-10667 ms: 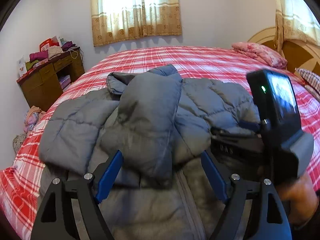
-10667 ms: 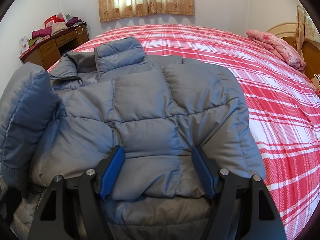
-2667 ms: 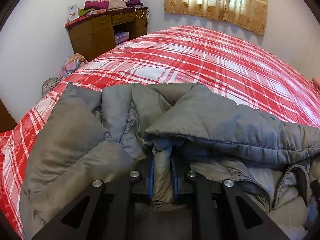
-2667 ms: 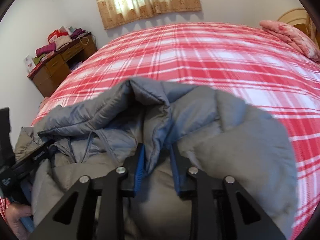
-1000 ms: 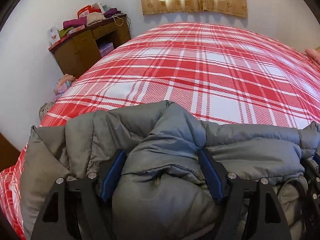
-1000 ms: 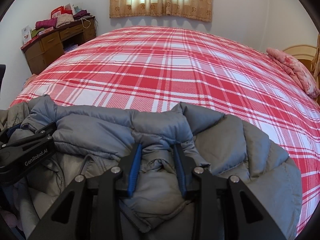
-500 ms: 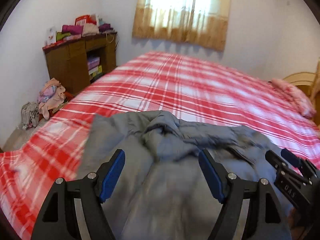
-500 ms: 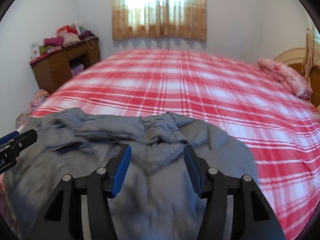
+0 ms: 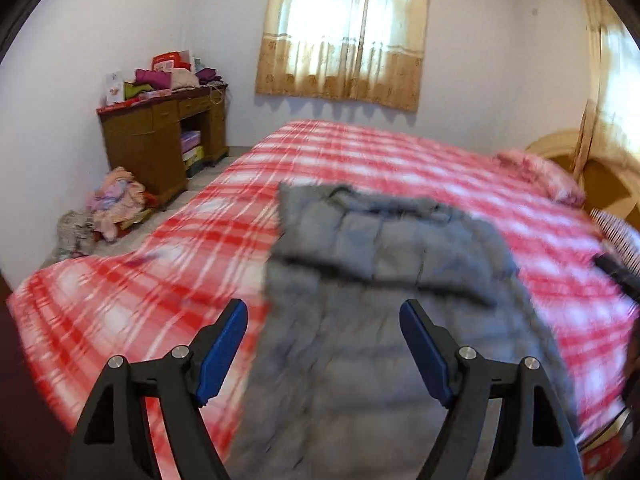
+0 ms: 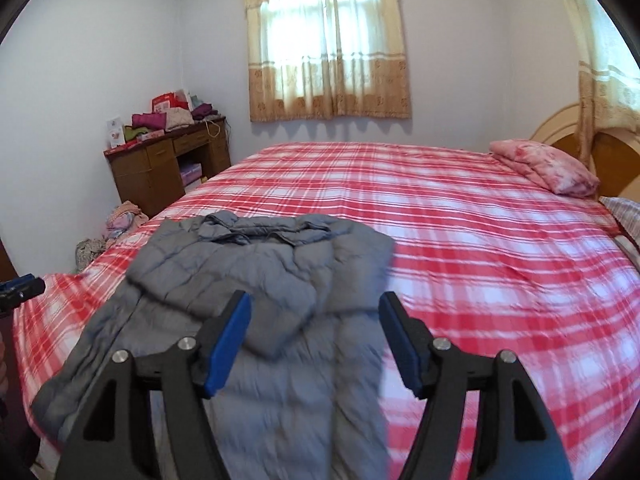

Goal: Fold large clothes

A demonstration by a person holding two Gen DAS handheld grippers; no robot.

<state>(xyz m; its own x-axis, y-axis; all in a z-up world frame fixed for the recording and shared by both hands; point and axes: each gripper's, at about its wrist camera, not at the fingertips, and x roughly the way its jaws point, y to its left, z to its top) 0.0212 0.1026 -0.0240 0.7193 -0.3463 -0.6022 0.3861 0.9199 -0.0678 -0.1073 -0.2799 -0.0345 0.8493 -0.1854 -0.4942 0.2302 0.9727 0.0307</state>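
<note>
I find the left gripper spread, nothing between its jaws. The jacket lies folded at the bed's near edge, below both grippers. It looks soft, puffy, light; I would grip a hem. The right gripper has just been opening, empty.

Both the left gripper and right gripper have black angular arms, silver screws and blue pads.

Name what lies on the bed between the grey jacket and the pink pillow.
Nothing: in the right wrist view only bare red plaid bedspread stretches between the grey jacket and the pink pillow.
</note>
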